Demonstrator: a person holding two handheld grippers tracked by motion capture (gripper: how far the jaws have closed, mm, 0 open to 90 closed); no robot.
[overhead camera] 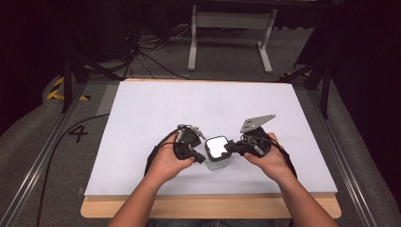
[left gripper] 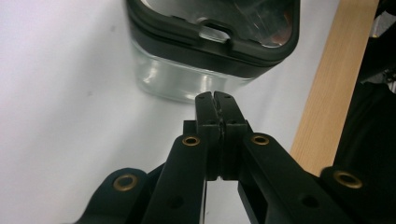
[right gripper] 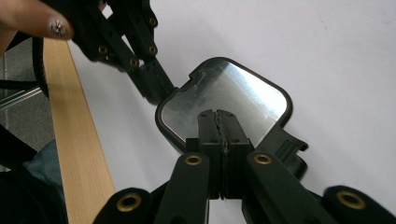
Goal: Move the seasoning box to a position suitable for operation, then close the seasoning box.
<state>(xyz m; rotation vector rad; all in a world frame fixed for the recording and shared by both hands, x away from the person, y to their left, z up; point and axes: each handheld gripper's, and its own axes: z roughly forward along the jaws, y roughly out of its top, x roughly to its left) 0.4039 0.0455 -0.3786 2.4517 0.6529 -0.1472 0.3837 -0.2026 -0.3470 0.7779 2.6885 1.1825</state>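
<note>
A big white sheet (overhead camera: 198,113) covers the wooden table (overhead camera: 208,208), with grey carpet floor (overhead camera: 28,142) around it. The left gripper (overhead camera: 200,159) sits at 9 o'clock of a small square clear glass box with a black-rimmed lid (overhead camera: 217,147), its jaws pressed together on nothing, tips just beside the glass wall. The box stands near the table's front middle. The right gripper (overhead camera: 230,147) sits at 3 o'clock, jaws closed tight too, tips over the lid's edge.

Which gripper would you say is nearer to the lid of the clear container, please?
Right, narrowly. The right gripper, jaws shut, hangs over the lid at its edge. The left gripper, also shut, points at the clear container wall below the lid.
</note>
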